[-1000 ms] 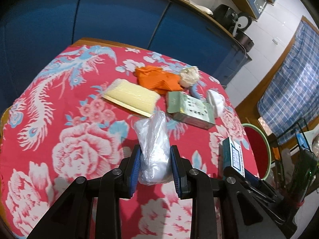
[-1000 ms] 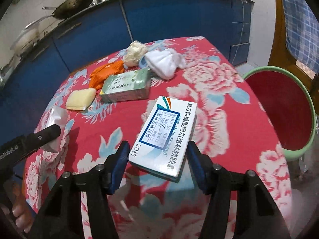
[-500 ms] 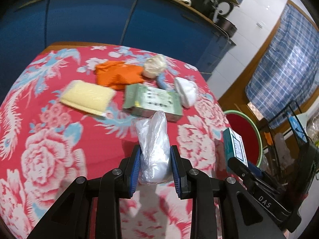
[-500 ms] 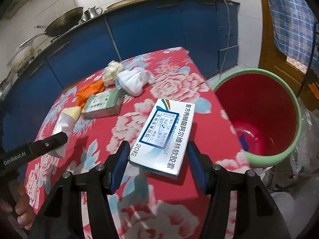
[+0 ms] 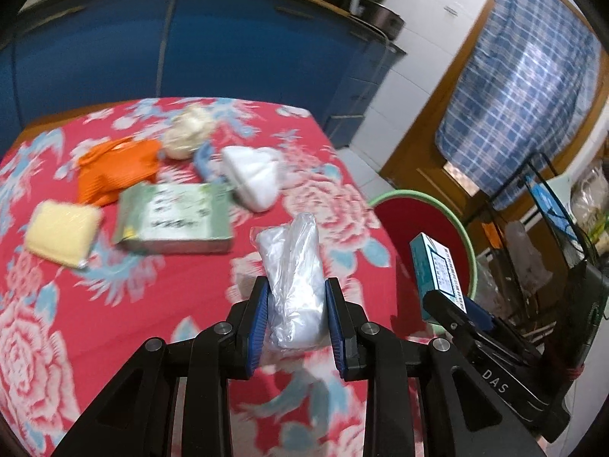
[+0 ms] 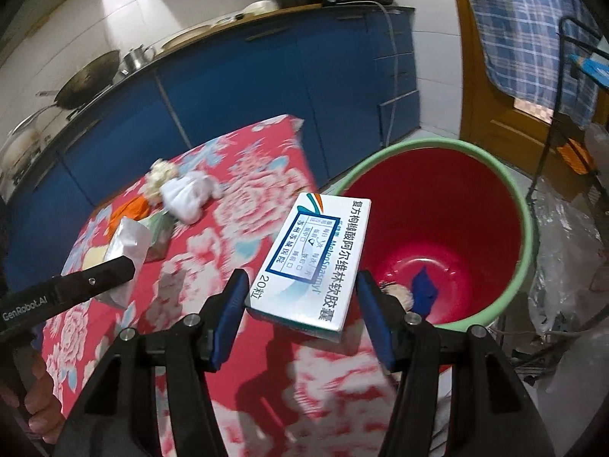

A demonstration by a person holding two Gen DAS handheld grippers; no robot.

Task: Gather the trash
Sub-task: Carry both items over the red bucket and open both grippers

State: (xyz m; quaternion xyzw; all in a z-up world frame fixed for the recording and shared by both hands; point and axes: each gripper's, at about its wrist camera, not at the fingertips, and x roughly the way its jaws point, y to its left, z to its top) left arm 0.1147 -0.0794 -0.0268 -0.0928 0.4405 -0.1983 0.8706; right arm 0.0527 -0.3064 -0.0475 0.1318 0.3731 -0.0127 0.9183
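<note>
Holding in my right gripper (image 6: 302, 304): the medicine box (image 6: 318, 262), light stiff card, pinched across its long sides, tilted up beside the red bucket (image 6: 527, 228).
Left gripper (image 5: 297, 304): clamped on a soft, slippery plastic bag (image 5: 295, 266), squeezed mid-body, above the floral tablecloth (image 5: 152, 285).
Pose: both grippers level, pointing forward; the bucket stands just past the table edge.
Table: green packet (image 5: 175, 217), white wad (image 5: 253, 175).

Blue cabinets (image 5: 236, 53) behind my bench; wok (image 6: 85, 83) on the counter; checked curtain (image 5: 521, 114) over wooden door (image 6: 491, 125).
</note>
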